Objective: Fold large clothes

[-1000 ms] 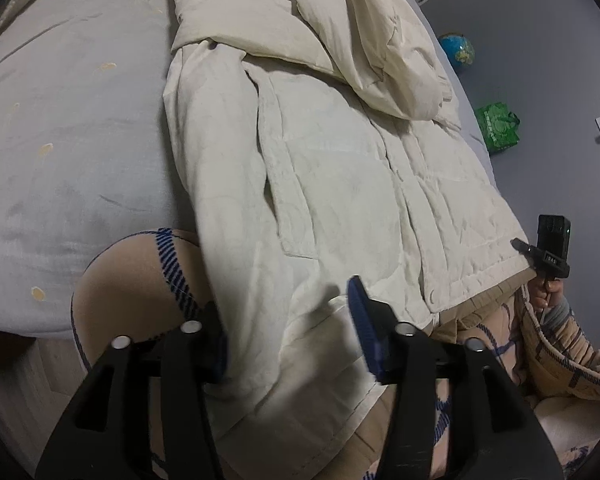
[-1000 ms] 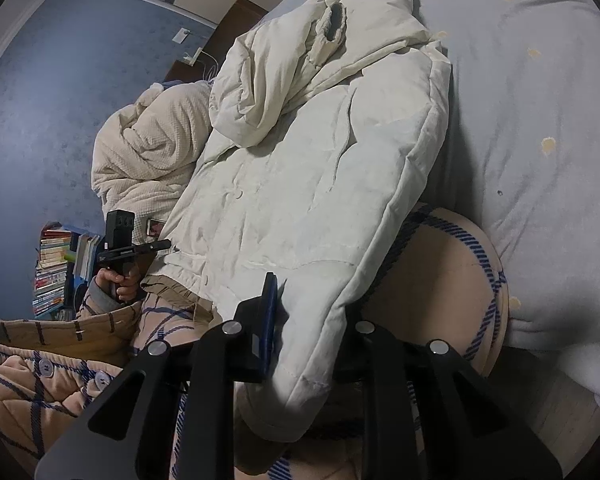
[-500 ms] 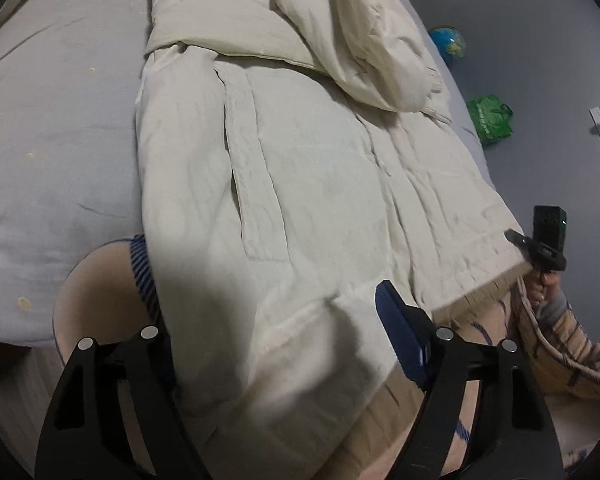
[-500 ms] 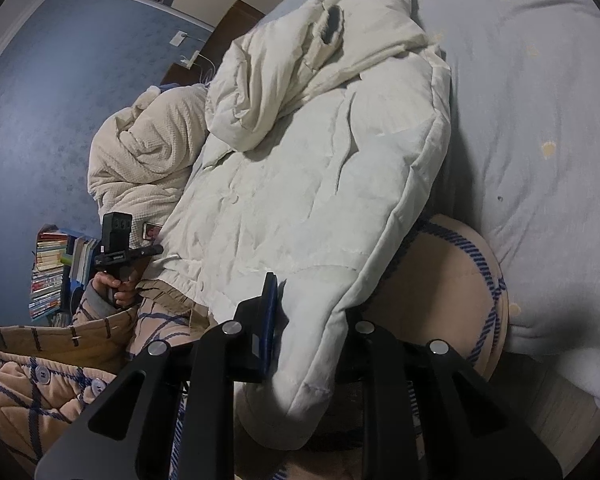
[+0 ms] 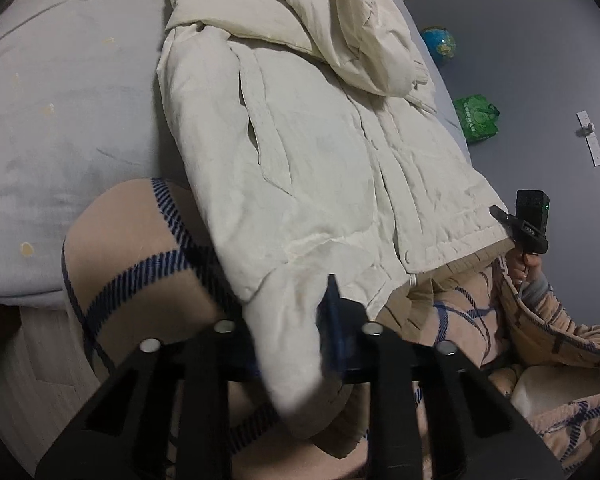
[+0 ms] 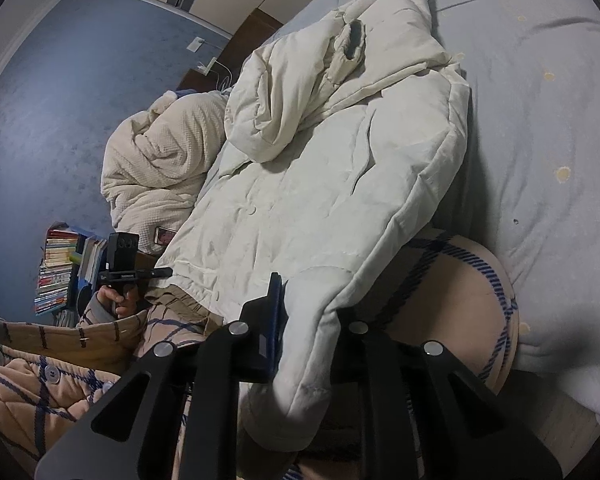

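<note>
while the cream jacket [image 5: 308, 152] lies spread across the grey bed [image 5: 68, 112], the left tool [image 5: 288, 320] is clenched on one hem corner and the right tool [image 6: 306, 312] on the other.

A big cream padded coat [image 5: 312, 152] lies spread front-up across the bed [image 5: 72, 92], hem toward the bed's near edge. Its puffy hood and what seems a folded-in sleeve are bunched at the far end. The hem's two near corners droop over the edge, softly creased.
</note>
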Motion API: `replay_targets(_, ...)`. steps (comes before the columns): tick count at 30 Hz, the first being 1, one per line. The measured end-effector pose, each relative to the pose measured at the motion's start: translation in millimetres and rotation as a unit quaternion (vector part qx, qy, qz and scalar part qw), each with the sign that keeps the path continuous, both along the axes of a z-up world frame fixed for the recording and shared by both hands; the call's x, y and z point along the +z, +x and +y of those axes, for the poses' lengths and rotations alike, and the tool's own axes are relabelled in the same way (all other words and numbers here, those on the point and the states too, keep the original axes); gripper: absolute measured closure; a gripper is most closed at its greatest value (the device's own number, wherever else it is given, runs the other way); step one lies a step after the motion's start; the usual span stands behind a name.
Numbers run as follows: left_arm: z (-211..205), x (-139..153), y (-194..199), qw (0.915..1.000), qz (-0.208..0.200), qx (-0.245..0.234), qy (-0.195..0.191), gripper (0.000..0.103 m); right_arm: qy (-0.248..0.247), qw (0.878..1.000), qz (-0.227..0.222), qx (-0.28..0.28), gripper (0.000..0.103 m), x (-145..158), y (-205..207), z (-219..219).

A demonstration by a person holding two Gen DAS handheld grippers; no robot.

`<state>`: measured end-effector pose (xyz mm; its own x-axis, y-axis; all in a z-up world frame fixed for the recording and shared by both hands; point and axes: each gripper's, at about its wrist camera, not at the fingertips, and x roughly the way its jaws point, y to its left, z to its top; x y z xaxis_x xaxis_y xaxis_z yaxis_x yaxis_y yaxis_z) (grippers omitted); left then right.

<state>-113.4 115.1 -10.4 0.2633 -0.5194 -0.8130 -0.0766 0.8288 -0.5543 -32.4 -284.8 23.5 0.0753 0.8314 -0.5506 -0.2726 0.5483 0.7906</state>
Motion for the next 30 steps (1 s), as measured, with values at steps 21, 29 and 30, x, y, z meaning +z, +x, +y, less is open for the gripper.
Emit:
replay_targets(21,57,111,85,0.968,-0.198,0.094,-0.122,0.094,0.145,0.982,-0.091,-0.079,0.095,88,115,19)
replay_targets(29,84,121,156,0.9685,-0.202,0.119,-0.083,0.093,0.162,0.973,-0.062,-0.15,0.095,78,204,29)
replay_targets(30,88,121,162,0.9692,-0.201,0.119,-0.078,0.093,0.159,0.973,-0.057,-0.157,0.095,75,214,31)
